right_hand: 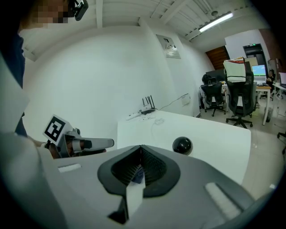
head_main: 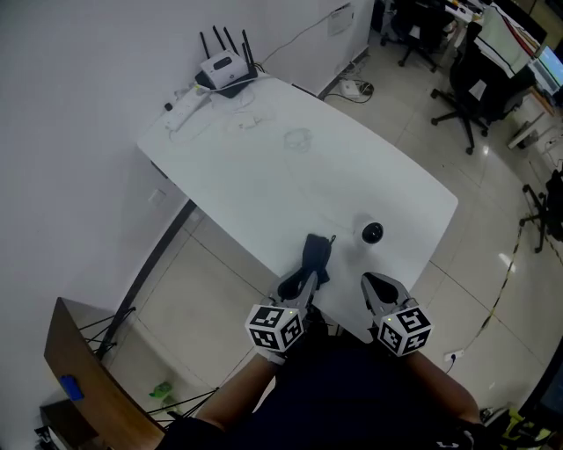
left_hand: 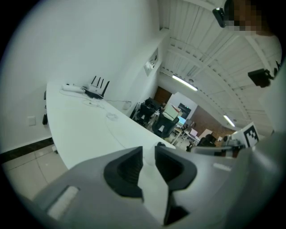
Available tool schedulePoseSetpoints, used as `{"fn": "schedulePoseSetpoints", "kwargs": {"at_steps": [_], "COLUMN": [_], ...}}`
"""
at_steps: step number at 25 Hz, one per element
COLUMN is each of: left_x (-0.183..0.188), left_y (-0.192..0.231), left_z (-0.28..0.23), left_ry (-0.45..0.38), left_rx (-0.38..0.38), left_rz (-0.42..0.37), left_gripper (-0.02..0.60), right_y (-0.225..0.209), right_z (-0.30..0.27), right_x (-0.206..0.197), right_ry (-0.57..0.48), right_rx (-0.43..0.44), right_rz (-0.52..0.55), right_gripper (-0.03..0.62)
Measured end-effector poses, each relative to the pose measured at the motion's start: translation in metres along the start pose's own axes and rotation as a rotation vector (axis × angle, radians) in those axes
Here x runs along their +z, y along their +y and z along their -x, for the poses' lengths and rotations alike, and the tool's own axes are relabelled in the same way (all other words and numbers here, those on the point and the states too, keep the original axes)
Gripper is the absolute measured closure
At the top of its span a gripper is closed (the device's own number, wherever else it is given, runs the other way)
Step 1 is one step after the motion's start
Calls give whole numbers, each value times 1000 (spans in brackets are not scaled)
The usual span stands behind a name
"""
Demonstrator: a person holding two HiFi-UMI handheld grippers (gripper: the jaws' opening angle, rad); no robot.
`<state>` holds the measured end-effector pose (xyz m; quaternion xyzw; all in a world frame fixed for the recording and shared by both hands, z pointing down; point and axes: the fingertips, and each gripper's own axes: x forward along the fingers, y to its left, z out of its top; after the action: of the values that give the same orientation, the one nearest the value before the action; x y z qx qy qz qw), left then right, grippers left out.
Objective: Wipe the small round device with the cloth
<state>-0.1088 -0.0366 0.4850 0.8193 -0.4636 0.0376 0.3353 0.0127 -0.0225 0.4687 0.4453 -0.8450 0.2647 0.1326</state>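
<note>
One white table [head_main: 264, 176], seen from steeply above, stands against a white wall. Task things on it: one small round device [head_main: 372, 233], black and glossy, near the table's near edge, and one dark cloth [head_main: 315, 255], crumpled, just to the left of the device and apart from it. Two grippers, both at the near edge. Left gripper [head_main: 299, 281] points at the near end of the cloth; whether it touches cannot be told from the head view. In its own view the left gripper [left_hand: 149, 152] has its jaws a narrow slit apart, with only white tabletop showing in the gap. Right gripper [head_main: 376, 283] sits just short of the device. In its own view the right gripper [right_hand: 140, 150] has its jaws pressed together at the tips, with the device [right_hand: 182, 145] beyond and to the right, not touching them. Two marker cubes, one per gripper: left cube [head_main: 275, 327], right cube [head_main: 404, 330]. At the far end of the table is one white router [head_main: 224, 66] with four black antennas, and one loose coil of pale cable [head_main: 299, 139] lies nearer mid-table. Two black office chairs are on the tiled floor at upper right: one [head_main: 466, 88], another [head_main: 413, 26] farther off. One brown board [head_main: 79, 352] at lower left.
</note>
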Motion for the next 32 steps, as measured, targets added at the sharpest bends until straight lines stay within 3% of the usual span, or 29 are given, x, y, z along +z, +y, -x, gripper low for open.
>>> {"fn": "schedulePoseSetpoints", "kwargs": {"at_steps": [6, 12, 14, 21, 24, 26, 29, 32], "left_x": [-24, -56, -67, -107, -110, -106, -97, -93], "left_y": [47, 84, 87, 82, 77, 72, 59, 54], "left_z": [-28, -60, -68, -88, -91, -91, -88, -84], "left_ry": [132, 287, 347, 543, 572, 560, 523, 482], "left_rx": [30, 82, 92, 164, 183, 187, 170, 175], "left_rz": [33, 43, -4, -287, -338, -316, -235, -223], "left_gripper": [380, 339, 339, 359, 422, 485, 505, 506], "right_y": [1, -3, -7, -19, -28, -31, -35, -37], "right_z": [-4, -6, -10, -17, -18, -18, -19, -18], "right_x": [14, 13, 13, 13, 9, 7, 4, -2], "right_ry": [4, -5, -2, -4, 5, 6, 13, 31], "right_rx": [-7, 1, 4, 42, 43, 54, 75, 98], "right_rz": [37, 26, 14, -23, -50, -71, -90, -107], "right_gripper": [582, 582, 582, 582, 582, 582, 582, 582]}}
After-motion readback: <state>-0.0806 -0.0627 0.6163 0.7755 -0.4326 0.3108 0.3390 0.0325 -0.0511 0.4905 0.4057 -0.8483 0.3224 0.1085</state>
